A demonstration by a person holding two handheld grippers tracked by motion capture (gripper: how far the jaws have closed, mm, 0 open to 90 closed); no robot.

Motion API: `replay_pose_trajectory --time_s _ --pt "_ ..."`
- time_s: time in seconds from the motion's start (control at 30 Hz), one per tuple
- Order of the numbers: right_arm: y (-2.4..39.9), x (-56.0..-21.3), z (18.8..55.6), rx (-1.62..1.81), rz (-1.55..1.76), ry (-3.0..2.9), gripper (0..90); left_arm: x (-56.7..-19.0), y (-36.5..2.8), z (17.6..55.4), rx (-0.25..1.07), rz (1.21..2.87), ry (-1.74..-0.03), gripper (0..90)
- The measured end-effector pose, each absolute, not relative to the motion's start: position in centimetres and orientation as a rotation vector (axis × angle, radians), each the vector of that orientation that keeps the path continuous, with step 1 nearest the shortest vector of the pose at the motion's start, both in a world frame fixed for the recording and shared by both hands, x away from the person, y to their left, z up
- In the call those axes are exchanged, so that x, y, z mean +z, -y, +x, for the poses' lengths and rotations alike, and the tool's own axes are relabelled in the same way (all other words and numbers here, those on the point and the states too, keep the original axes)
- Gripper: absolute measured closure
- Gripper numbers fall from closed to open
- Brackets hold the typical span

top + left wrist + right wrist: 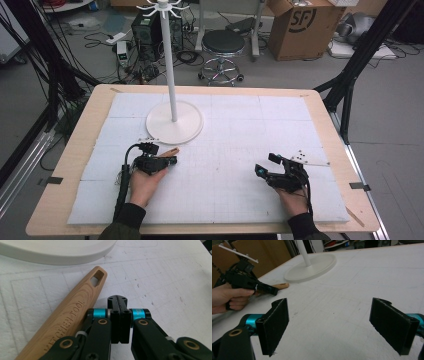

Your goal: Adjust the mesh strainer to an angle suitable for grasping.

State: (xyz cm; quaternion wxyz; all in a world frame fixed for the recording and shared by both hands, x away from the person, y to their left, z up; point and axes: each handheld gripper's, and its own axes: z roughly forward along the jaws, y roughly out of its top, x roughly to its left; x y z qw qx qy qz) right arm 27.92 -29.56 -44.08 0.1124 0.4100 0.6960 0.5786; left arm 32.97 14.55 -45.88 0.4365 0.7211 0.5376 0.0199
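Tan wood-grain handle point(70, 315); white stand base point(57, 250).

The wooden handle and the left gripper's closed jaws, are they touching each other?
Cannot tell. In the left gripper view the left gripper is shut with nothing between its jaws, and the wooden handle lies beside it on the white mat; the gripper's body hides any gap.

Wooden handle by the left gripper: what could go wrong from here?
1. The left gripper is shut with nothing between its jaws; the wooden handle lies flat beside it, so a grab now may just push it along the foam mat.
2. The handle's hole end sits close to the stand base; a nudge could jam it against the rim.
3. The right gripper stands open and apart, too far off to steady it.
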Motion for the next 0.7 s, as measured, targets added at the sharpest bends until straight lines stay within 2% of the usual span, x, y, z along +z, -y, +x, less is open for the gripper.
replay_pose_trajectory --time_s 0.17,0.2,0.33,0.7 --pt "29.6 -44.2 28.2 1.706 1.223 -2.035 15.2 -45.9 -14.8 33.0 0.029 1.789 -1.324 89.4" --pt "29.5 -44.2 28.2 1.709 1.227 -2.034 15.1 -45.8 -14.8 32.9 0.025 1.787 -1.306 80.2" --pt "29.3 -44.2 28.2 1.702 1.217 -2.04 15.1 -45.7 -15.1 32.5 0.04 1.789 -1.275 83.9" --pt "29.3 -44.3 28.0 1.677 1.206 -2.064 15.1 -44.6 -16.2 31.7 0.033 1.752 -1.195 59.7"
